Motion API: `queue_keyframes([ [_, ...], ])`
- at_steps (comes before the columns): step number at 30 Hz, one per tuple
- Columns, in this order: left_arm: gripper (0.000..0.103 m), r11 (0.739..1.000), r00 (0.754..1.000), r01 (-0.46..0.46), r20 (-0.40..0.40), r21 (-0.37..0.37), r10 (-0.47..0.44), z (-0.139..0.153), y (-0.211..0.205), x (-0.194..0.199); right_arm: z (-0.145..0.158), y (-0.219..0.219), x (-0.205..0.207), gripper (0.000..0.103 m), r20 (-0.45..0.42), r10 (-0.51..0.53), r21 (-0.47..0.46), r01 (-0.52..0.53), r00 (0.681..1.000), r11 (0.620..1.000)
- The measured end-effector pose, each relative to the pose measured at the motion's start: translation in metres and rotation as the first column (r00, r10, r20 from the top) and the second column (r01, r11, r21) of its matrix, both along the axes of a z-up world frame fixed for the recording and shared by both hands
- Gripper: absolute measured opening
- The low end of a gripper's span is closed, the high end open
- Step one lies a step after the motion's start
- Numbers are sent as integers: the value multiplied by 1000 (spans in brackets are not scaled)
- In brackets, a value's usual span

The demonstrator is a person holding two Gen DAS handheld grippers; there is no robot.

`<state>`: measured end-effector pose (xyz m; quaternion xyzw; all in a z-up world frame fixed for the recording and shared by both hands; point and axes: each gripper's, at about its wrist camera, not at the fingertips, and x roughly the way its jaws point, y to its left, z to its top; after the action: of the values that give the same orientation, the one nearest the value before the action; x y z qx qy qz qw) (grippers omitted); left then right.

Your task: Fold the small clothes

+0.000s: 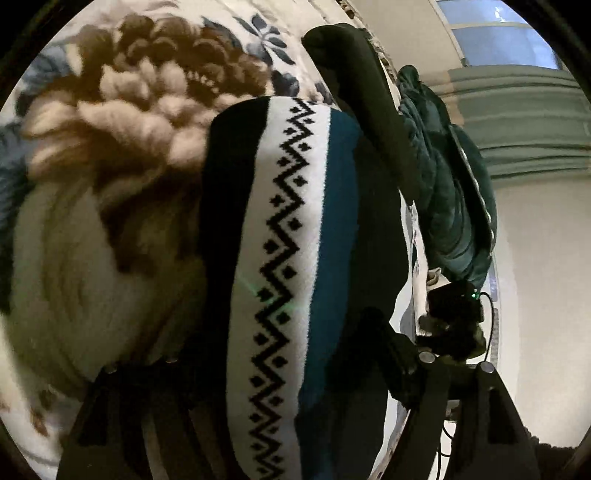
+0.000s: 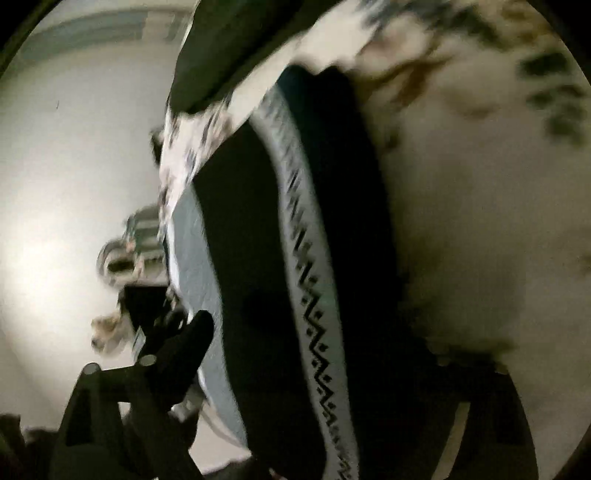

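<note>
A small knitted garment (image 1: 295, 236) with black, white zigzag and teal bands fills the middle of the left wrist view, over a floral bedspread (image 1: 122, 122). My left gripper (image 1: 280, 354) has the cloth running between its fingers (image 1: 391, 354) and looks shut on it. In the blurred right wrist view the same garment (image 2: 310, 280) runs between my right gripper's fingers (image 2: 184, 347); my right gripper (image 2: 317, 354) looks shut on it. The fingertips are hidden by cloth.
A dark green garment (image 1: 447, 192) hangs at the bed's edge on the right. The other gripper (image 1: 454, 317) shows beyond the cloth. A window (image 1: 498, 33), curtain and pale wall lie behind.
</note>
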<state>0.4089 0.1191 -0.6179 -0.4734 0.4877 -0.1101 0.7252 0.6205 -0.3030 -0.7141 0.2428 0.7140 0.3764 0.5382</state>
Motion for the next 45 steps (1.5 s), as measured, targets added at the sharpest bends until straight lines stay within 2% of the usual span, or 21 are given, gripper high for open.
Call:
queue_keyframes([
  [2, 72, 1000, 1000, -2, 5, -13, 2, -1, 3, -3, -13, 17, -6, 85, -42, 58, 16, -57, 997, 998],
  [4, 72, 1000, 1000, -7, 7, -25, 7, 2, 2, -4, -19, 29, -7, 82, -40, 67, 14, -66, 997, 998],
  [5, 70, 1000, 1000, -10, 19, -29, 11, 4, 2, -4, -20, 31, -8, 65, -48, 51, 15, -50, 998, 999],
  [6, 55, 1000, 1000, -11, 27, -26, 11, 6, 4, -5, -20, 30, -9, 39, -69, 28, 23, -26, 997, 999],
  [8, 30, 1000, 998, 2, 57, -5, -2, 16, 1, -3, -12, 31, -15, 34, -47, 4, 15, -3, 999, 1000],
  [11, 25, 1000, 997, 19, 73, 12, -20, 34, 1, 4, 7, 25, -21, 30, -13, -49, 9, 49, 999, 999],
  [17, 23, 997, 990, 81, 115, 14, -82, 77, 8, 35, 57, 18, -32, 28, 69, -125, 1, 126, 990, 992],
  [21, 23, 991, 979, 133, 149, 28, -136, 109, 17, 80, 94, 17, -22, 28, 88, -201, 48, 197, 976, 979],
  [26, 23, 975, 955, 209, 200, 79, -220, 147, 26, 171, 143, 19, 24, 28, 165, -315, 92, 304, 934, 948],
  [31, 23, 953, 928, 272, 226, 134, -297, 157, 40, 277, 166, 26, 101, 28, 223, -417, 137, 395, 881, 908],
  [35, 23, 932, 915, 323, 196, 167, -352, 132, 51, 349, 151, 44, 158, 28, 233, -479, 148, 456, 847, 878],
  [39, 26, 896, 903, 385, 111, 223, -416, 92, 52, 401, 109, 67, 204, 28, 238, -501, 87, 495, 832, 864],
  [41, 33, 897, 905, 396, 79, 196, -417, 73, 55, 411, 85, 67, 222, 28, 230, -514, 44, 519, 826, 854],
  [42, 44, 899, 907, 396, 74, 188, -415, 70, 56, 410, 76, 65, 226, 31, 208, -530, 33, 535, 822, 844],
  [44, 46, 907, 913, 389, 65, 162, -403, 71, 62, 399, 66, 54, 229, 43, 154, -542, 9, 548, 826, 837],
  [45, 47, 910, 915, 385, 67, 154, -398, 73, 65, 392, 68, 49, 221, 46, 151, -547, -9, 555, 823, 832],
])
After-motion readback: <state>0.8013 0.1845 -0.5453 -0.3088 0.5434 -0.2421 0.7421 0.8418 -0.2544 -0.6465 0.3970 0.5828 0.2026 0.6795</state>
